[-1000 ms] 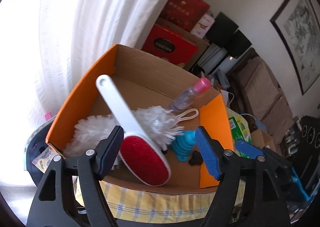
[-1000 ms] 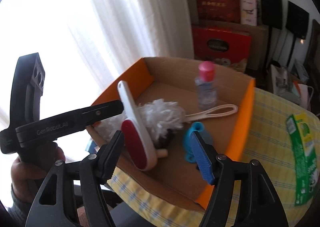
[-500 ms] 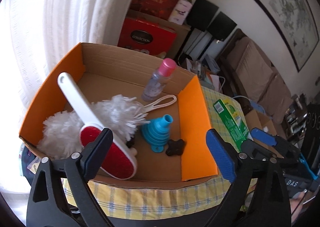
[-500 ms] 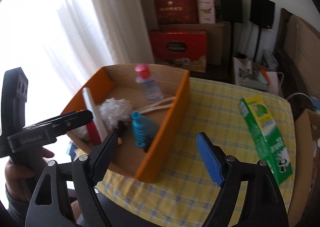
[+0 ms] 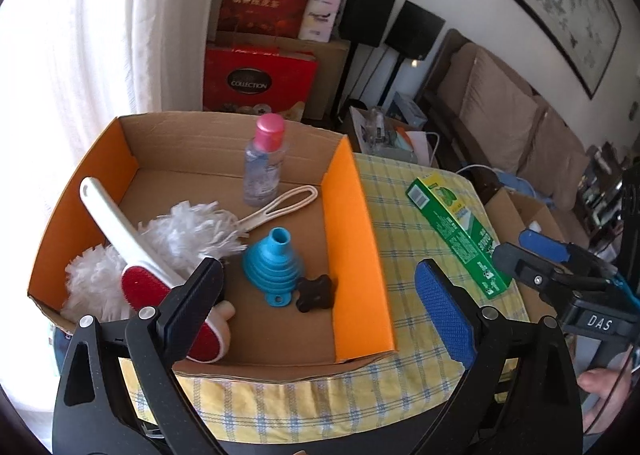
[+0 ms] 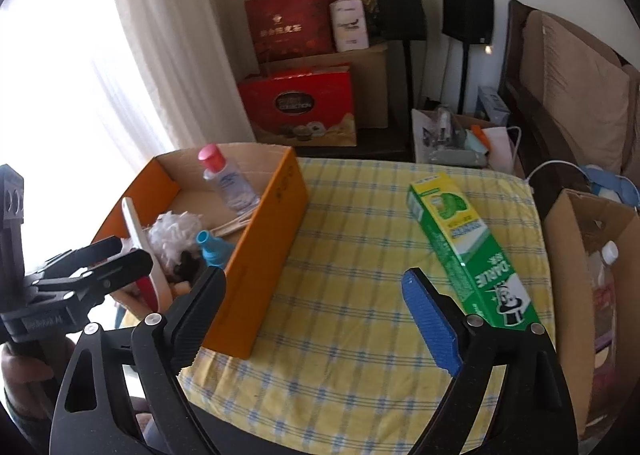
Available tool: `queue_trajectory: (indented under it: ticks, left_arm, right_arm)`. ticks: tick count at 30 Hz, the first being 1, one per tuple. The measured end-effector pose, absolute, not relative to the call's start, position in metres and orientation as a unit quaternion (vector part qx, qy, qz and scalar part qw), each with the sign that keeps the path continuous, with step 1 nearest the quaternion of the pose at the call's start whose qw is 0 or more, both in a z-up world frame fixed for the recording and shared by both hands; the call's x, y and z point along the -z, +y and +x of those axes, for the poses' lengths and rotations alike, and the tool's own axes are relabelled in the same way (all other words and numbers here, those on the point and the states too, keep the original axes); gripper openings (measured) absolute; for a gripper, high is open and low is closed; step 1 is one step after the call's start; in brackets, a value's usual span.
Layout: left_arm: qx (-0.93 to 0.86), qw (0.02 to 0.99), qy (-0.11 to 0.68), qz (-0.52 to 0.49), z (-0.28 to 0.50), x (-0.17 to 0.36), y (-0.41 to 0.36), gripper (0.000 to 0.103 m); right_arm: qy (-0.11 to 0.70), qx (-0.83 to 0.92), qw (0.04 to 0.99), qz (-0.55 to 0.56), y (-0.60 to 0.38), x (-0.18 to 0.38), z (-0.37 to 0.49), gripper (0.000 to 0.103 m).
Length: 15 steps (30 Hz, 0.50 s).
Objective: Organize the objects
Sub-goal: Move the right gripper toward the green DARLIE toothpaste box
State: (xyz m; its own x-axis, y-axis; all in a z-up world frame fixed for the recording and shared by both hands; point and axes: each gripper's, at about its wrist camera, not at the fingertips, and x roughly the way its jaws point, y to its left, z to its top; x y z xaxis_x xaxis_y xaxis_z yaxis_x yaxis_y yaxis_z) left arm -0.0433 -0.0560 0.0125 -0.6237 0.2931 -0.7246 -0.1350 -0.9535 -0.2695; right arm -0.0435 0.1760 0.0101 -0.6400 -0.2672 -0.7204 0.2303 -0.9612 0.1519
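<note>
You had an orange-walled cardboard box point(image 5: 348, 239), a green rectangular toothpaste carton point(image 6: 464, 243) and a yellow blue-checked cloth-covered tabletop point(image 6: 360, 255).

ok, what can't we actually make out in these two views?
- Lint brush head: left wrist view, partly behind that gripper's finger.
- Peach thing under the brush: mostly covered, can't identify.
- Toothpaste box near end: left wrist view, behind the right gripper.
- Box contents: right wrist view, cut by its wall.
</note>
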Motion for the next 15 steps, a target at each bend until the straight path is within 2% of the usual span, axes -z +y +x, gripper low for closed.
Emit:
queue_trajectory:
  ticks: [15]
  left_arm:
    - [-0.891,0.163,-0.046,-0.421,-0.043,-0.018,0.016,0.096]
  right_arm:
    - [-0.041,0.911,0.088,0.401,0.231,-0.006,-0.04,0.092]
